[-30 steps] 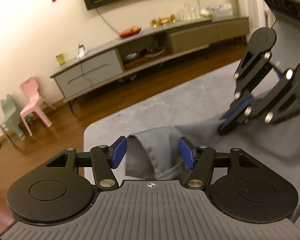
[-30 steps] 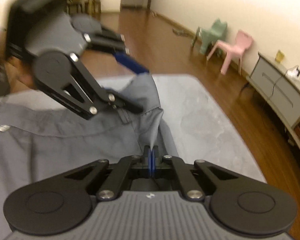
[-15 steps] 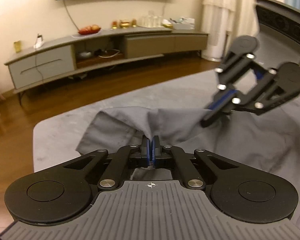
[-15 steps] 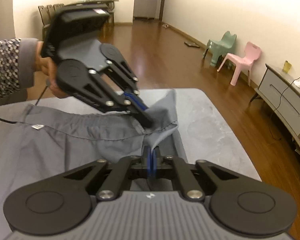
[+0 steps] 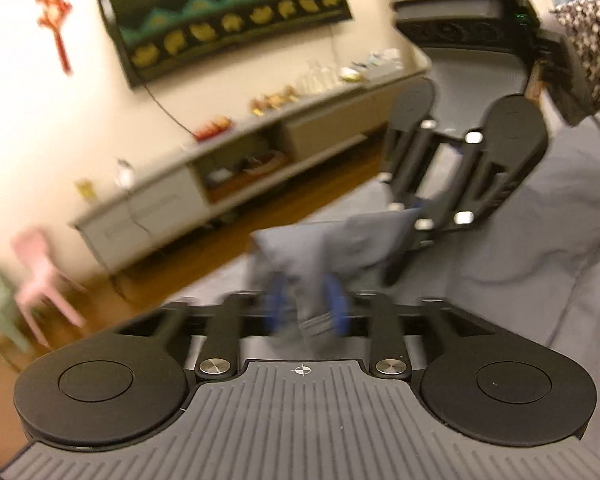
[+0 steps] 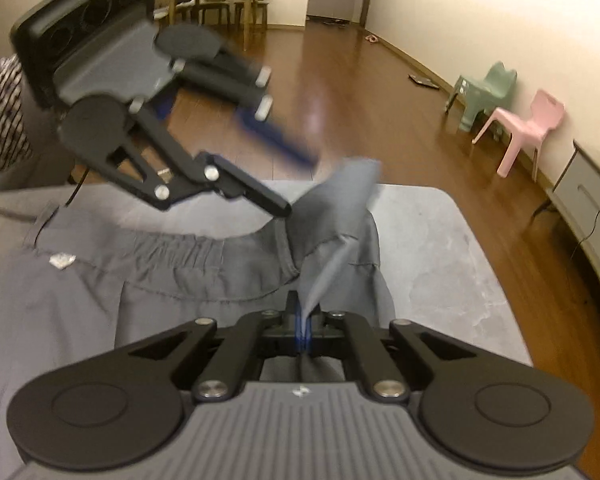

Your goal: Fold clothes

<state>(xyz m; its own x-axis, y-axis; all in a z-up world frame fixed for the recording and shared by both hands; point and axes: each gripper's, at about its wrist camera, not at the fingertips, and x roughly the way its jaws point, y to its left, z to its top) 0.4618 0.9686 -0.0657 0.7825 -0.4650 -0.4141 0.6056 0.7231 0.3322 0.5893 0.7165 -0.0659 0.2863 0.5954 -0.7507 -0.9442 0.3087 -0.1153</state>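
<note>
A grey garment (image 6: 140, 280) with an elastic waistband lies spread on a grey padded surface (image 6: 440, 260). My right gripper (image 6: 303, 328) is shut on a raised fold of its near corner. In the left wrist view that gripper (image 5: 404, 248) hangs over the bunched cloth (image 5: 300, 256). My left gripper (image 5: 306, 304) is opening, its blue pads apart with the lifted cloth corner between them and not pressed. From the right wrist view the left gripper (image 6: 296, 184) reaches in from the upper left, fingers spread beside the upright cloth corner (image 6: 340, 188). Both views are motion-blurred.
The padded surface ends at a rounded edge over wooden floor (image 6: 380, 92). A pink chair (image 6: 528, 128) and a green chair (image 6: 484, 92) stand by the wall. A long low cabinet (image 5: 220, 184) runs under a wall screen. A patterned sleeve (image 6: 0, 120) shows behind the left gripper.
Half a second ago the left gripper was shut on the cloth corner; its jaws now stand apart. The corner sits higher and more bunched. The right gripper has stayed shut on its fold.
</note>
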